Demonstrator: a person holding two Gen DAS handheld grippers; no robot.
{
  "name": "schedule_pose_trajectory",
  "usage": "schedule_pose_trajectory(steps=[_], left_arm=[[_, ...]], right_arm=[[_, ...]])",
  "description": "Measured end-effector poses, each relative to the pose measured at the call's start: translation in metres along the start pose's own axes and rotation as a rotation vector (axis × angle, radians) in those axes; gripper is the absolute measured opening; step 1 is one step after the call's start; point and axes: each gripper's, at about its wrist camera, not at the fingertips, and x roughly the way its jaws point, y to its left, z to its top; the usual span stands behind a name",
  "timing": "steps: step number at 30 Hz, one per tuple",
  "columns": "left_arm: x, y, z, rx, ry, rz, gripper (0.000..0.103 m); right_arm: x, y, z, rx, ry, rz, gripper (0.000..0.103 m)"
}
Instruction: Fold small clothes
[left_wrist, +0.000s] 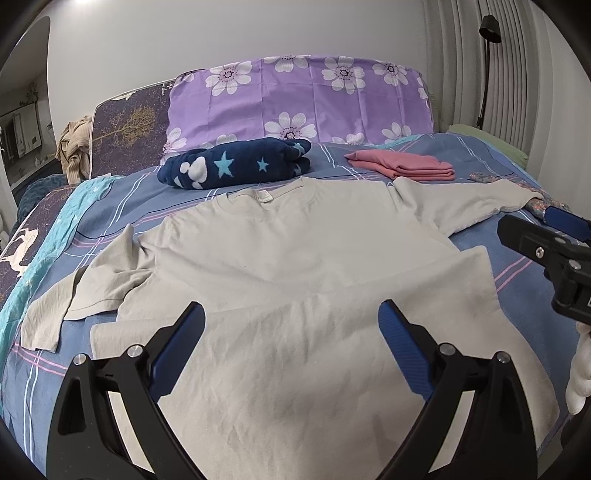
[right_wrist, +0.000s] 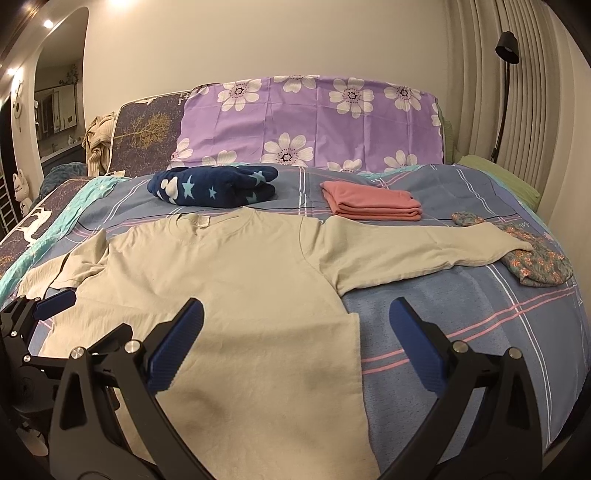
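A beige long-sleeved shirt (left_wrist: 280, 258) lies flat, back side up, on the blue plaid bedspread (left_wrist: 524, 280), collar toward the pillows. Its right sleeve (right_wrist: 424, 247) stretches out straight; the left sleeve (left_wrist: 74, 295) is bunched and folded over. My left gripper (left_wrist: 291, 317) hovers open over the shirt's lower body with nothing between its fingers. My right gripper (right_wrist: 295, 314) is open above the shirt's right hem edge, also empty. In the left wrist view the right gripper (left_wrist: 546, 236) shows at the right edge.
A folded navy star-print garment (right_wrist: 214, 186) and a folded pink garment (right_wrist: 373, 205) lie beyond the shirt. A floral fabric piece (right_wrist: 535, 262) rests at the right sleeve's cuff. Purple flowered pillows (right_wrist: 314, 122) stand at the headboard; a black lamp (right_wrist: 506, 48) is at the right.
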Motion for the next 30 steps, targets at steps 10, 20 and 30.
schedule_pose_trajectory(steps=[10,20,30], left_arm=[[0.0042,0.0055,-0.0051,0.001,0.010,-0.002,0.096],[0.0066,0.0047,-0.0082,0.009,0.017,-0.006,0.096],[0.0065,0.0046,-0.0096,0.013,0.014,-0.013,0.096]], right_arm=[[0.0037,0.0094,-0.0018,-0.020,0.014,-0.003,0.101],[0.0053,0.0109,-0.0055,-0.022,0.021,-0.008,0.101],[0.0057,0.0110,-0.0066,-0.021,0.021,-0.011,0.101]])
